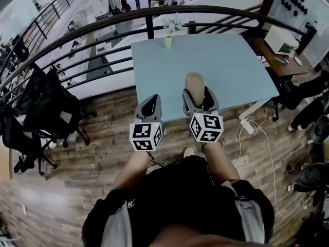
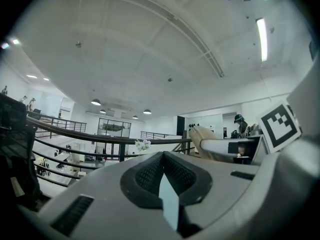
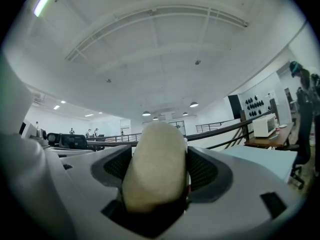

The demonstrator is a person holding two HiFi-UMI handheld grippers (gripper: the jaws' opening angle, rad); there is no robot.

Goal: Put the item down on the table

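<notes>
The item is a beige, rounded oblong roll point(image 1: 194, 84), and my right gripper point(image 1: 199, 98) is shut on its lower end. It stands upright between the jaws over the front edge of the light blue table point(image 1: 226, 60). In the right gripper view the roll point(image 3: 155, 166) fills the gap of the right gripper point(image 3: 157, 186). My left gripper point(image 1: 149, 106) hangs just left of it, near the table's front edge, shut with nothing in it. The left gripper view shows the left gripper point(image 2: 164, 186) with its pads nearly together and the roll point(image 2: 200, 136) off to the right.
A small vase of flowers point(image 1: 169, 35) stands at the table's far edge. Behind it runs a dark railing point(image 1: 103, 22). Black chairs point(image 1: 46, 112) stand at the left. A power strip with a cable point(image 1: 248, 126) lies on the wooden floor at the right, near a desk point(image 1: 280, 48).
</notes>
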